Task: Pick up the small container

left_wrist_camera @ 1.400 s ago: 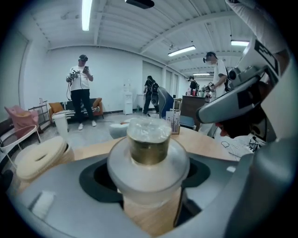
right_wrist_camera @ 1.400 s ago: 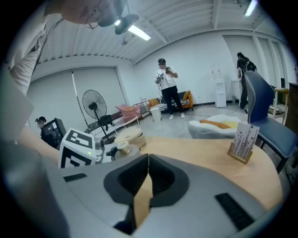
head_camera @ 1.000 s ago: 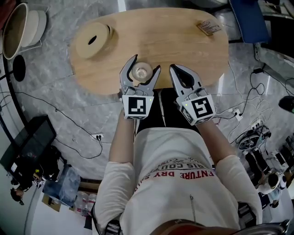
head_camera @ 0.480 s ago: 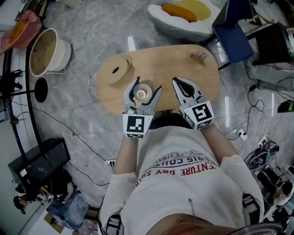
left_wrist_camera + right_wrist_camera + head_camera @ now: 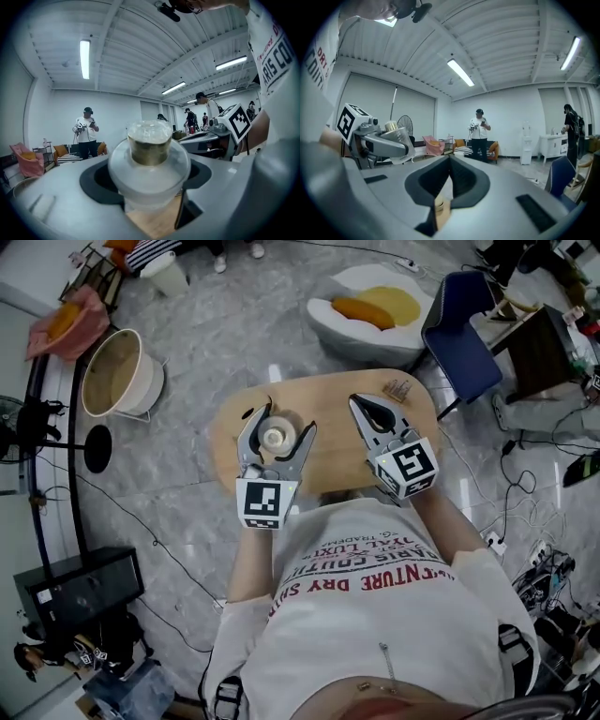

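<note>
Head view pictures showed the desk (image 5: 328,395) grown smaller and dropped further below over the last second, while the small container (image 5: 275,438) was kept between the jaws of the left hand-held gripper (image 5: 289,416). Those jaws were set wide and pressed on its clear body. In the right gripper view it was seen carried in the air, off the desk. The right hand-held gripper (image 5: 362,405) was closed on nothing. The pick-up was judged done, with only a steady hold left to keep.

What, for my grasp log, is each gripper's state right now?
Left gripper: closed on the small container.
Right gripper: closed, holding nothing.
</note>
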`<state>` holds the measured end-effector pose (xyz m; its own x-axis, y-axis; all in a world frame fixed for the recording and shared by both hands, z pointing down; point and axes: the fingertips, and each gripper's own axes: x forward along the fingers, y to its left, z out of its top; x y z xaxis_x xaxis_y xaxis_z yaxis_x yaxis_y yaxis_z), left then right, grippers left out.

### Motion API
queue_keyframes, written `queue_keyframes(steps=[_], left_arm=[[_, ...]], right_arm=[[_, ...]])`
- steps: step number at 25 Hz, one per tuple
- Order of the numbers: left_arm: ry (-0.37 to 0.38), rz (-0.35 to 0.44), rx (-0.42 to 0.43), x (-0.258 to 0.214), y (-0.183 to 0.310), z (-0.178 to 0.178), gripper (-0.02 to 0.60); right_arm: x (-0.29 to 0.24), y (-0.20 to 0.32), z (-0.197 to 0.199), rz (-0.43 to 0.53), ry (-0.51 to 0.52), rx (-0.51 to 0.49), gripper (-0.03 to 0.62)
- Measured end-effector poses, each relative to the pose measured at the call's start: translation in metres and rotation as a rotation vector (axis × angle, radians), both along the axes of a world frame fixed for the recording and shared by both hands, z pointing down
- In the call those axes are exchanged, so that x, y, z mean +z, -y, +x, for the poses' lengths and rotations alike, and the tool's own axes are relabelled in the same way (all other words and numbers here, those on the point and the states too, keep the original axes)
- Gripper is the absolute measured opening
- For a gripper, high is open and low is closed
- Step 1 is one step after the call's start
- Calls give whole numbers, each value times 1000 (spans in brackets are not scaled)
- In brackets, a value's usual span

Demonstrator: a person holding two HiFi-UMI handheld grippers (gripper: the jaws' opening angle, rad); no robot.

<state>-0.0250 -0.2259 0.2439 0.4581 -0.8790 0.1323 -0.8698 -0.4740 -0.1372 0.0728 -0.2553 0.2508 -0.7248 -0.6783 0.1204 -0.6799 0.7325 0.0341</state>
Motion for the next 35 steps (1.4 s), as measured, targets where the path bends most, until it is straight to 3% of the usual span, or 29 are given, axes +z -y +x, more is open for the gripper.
queue_keyframes(steps=[9, 35], left_arm=[[-11, 9, 1, -15, -18, -2, 343], [6, -19, 0, -8, -14, 5, 342]], right_arm=[[-21, -12, -2, 48, 21, -17, 6], [-12, -16, -4, 21, -2, -60, 6]])
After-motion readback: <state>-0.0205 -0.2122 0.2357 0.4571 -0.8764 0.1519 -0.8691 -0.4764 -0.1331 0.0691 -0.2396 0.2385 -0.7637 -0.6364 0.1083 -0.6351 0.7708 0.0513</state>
